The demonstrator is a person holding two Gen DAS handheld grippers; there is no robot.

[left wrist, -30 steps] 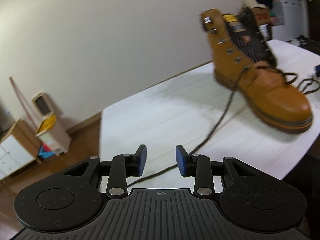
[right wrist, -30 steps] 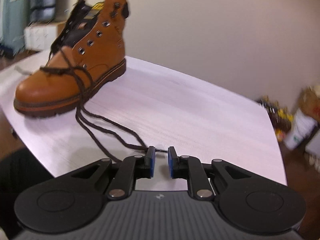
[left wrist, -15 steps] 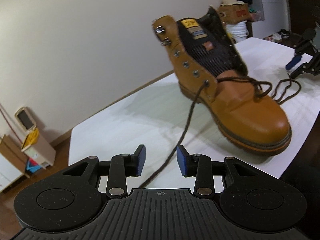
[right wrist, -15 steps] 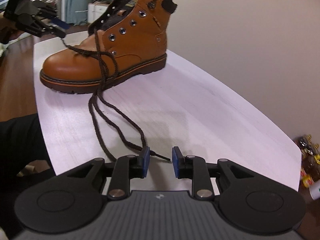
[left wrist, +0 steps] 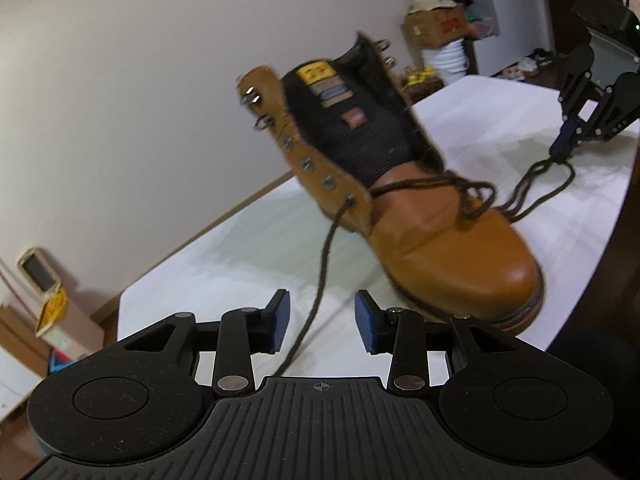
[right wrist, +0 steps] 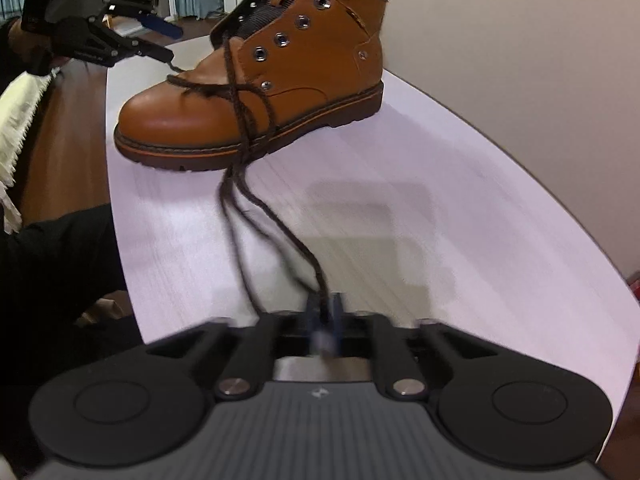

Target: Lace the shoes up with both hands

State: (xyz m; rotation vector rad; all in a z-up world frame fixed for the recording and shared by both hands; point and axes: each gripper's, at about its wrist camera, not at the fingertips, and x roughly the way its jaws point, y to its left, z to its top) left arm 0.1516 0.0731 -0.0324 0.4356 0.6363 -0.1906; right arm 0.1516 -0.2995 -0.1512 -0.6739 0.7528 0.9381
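Left wrist view: left gripper [left wrist: 320, 322] jaws parted, pads clear of the brown lace [left wrist: 320, 272] running between them from an eyelet of the tan boot [left wrist: 420, 216]. Boot stood upright on the white table [left wrist: 240, 248], toe near its front edge. Right wrist view: right gripper [right wrist: 325, 314] pinched closed on the other lace end [right wrist: 280, 232], which trailed back to the boot.
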